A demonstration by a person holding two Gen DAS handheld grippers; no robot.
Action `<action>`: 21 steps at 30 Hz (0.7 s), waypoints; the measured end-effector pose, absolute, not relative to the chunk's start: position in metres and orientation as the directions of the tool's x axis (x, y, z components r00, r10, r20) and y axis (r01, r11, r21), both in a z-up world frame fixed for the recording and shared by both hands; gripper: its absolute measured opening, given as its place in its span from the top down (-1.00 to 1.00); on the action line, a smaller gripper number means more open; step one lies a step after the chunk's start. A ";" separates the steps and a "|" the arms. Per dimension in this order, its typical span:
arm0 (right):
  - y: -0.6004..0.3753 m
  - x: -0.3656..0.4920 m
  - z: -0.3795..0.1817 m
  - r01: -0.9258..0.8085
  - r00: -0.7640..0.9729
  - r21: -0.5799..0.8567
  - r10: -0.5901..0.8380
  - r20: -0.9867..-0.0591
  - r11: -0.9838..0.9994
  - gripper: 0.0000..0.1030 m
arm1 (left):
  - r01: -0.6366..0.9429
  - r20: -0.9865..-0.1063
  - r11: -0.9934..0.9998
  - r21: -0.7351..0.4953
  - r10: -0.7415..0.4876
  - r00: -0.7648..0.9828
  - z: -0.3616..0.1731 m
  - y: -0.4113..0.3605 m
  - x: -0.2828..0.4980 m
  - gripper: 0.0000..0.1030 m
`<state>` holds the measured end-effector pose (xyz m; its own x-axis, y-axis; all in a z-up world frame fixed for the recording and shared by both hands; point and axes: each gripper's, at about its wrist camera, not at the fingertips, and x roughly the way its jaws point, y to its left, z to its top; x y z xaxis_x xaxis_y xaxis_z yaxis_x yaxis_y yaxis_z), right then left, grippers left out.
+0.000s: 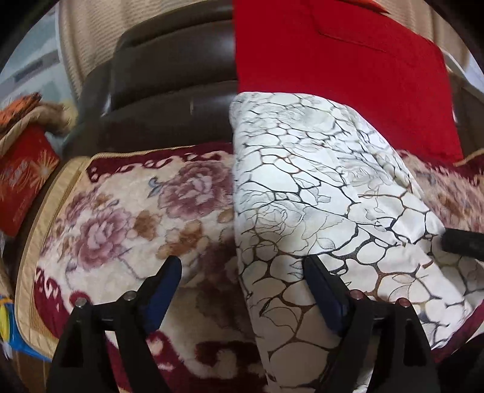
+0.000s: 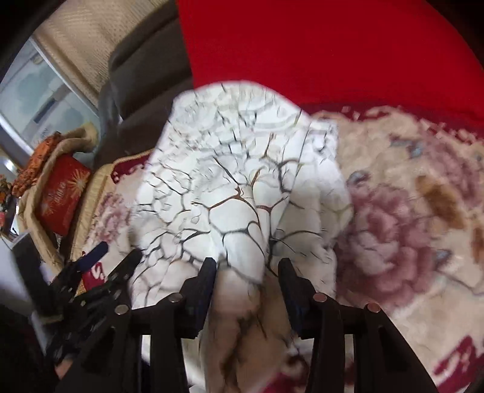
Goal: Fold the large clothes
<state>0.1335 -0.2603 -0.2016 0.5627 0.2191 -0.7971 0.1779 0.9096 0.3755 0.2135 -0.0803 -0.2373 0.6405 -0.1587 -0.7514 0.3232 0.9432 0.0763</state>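
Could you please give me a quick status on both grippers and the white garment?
Left gripper open, nothing held. Right gripper open, a fold of the white patterned garment loose between its fingers. Garment folded on the floral blanket. Nothing in the way.

Ahead of the left hand-held gripper (image 1: pixel 242 272) stands a dark brown leather sofa (image 1: pixel 169 90), its padded backrest in glossy horizontal rolls. The seat beneath that hand-held gripper is covered by a plush floral blanket (image 1: pixel 127 211), cream with mauve roses and a dark red, tan-edged border. A bright red cloth (image 1: pixel 332 60) hangs over the backrest ahead and to the right. Behind the sofa hangs a beige woven curtain (image 1: pixel 99 27). Far to the left lie a red cushion (image 1: pixel 21 181) with a gold starburst and a pale, daylit window (image 2: pixel 39 99).
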 end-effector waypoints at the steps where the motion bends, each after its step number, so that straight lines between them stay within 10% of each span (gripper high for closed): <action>1: -0.260 0.123 -0.191 0.169 0.578 0.368 0.210 -0.788 0.914 -0.04 | 0.309 -0.746 0.947 0.088 -0.143 0.651 -0.232 -0.079 0.211 -0.62; 21: -0.214 -0.019 -0.060 0.159 0.786 0.237 0.022 -0.618 0.959 -0.41 | 0.104 -0.423 0.961 0.255 0.014 0.906 -0.063 -0.047 0.057 -0.97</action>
